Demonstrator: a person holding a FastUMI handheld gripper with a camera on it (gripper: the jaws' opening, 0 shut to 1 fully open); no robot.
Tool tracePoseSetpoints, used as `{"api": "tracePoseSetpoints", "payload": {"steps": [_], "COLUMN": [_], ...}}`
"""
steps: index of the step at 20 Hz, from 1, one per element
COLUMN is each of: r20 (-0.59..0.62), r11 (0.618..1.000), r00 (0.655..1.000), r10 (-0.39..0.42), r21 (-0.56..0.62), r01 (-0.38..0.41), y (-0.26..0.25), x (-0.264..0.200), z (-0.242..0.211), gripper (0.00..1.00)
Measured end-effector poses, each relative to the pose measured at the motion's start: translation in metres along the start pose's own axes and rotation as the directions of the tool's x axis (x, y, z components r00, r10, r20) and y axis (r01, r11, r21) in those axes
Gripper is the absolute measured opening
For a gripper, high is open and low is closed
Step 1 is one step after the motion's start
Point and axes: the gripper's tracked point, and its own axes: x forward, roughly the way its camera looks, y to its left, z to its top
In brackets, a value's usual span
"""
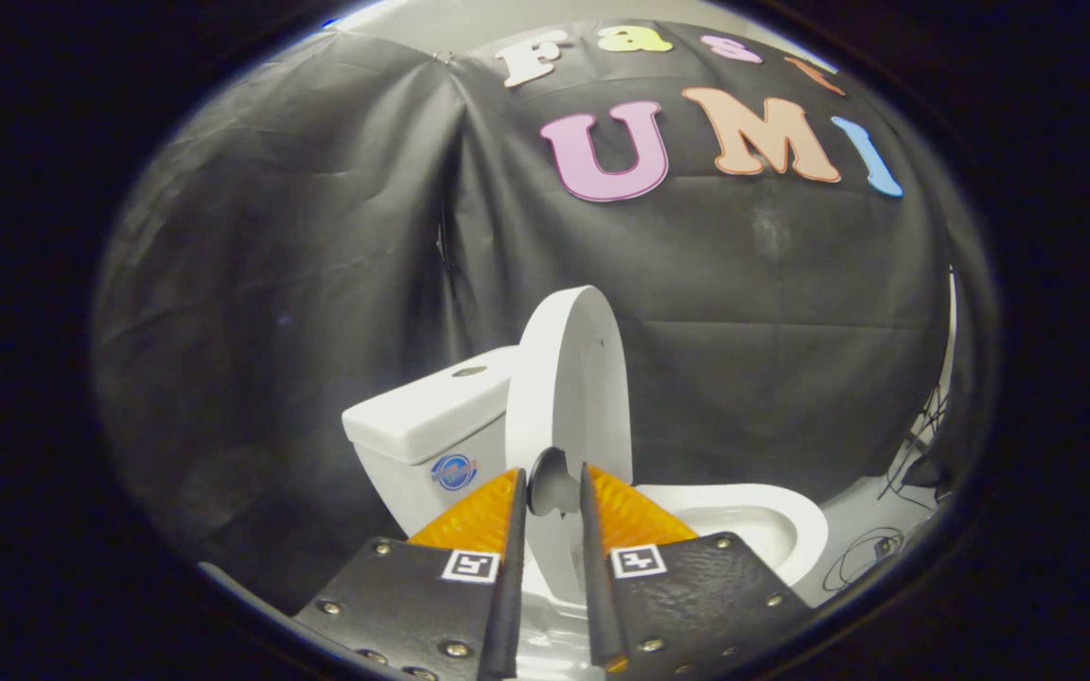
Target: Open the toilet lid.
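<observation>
- The tongs (553,492) sat nearest, their two black plates carrying square markers and ending in orange ribbed fingers (474,515) that pointed forward toward the toilet.
- The fingers stood a narrow gap apart, and the lower rim of the toilet lid (569,388) ran down into that gap. Whether both pads actually pressed on the rim could not be told, since a dark shadow sat right at the tips.
- The lid was raised, standing nearly upright on its edge. Its long axis ran up and down, leaning slightly back toward the tank, and its thin edge faced the tongs, so its broad white faces looked out to either side.
- Just beyond the right finger lay the toilet bowl (763,530), its white oval seat uncovered and its opening facing up, stretching away to the right of the lid.
- To the left of the lid, beyond the left finger, stood the white tank (413,426), with a round flush button (469,371) on its flat top and a small round blue sticker (454,471) on its front wall.
- On the pale floor (848,520), past the bowl on the right, lay loose dark cables (871,553), with more wiring rising along the booth's edge.
- Farthest back hung the booth's black cloth wall (318,265), creased in long vertical folds behind the toilet.
</observation>
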Motion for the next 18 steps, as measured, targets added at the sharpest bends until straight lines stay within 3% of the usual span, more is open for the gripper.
{"api": "tracePoseSetpoints", "payload": {"steps": [10,18], "r20": [0.063,0.047], "r11": [0.998,0.996], "r00": [0.997,0.995], "r10": [-0.050,-0.090], "r21": [0.048,0.029], "r01": [0.047,0.089], "y": [-0.020,-0.043], "x": [-0.003,-0.012], "z": [0.016,0.012], "gripper": [0.40,0.68]}}
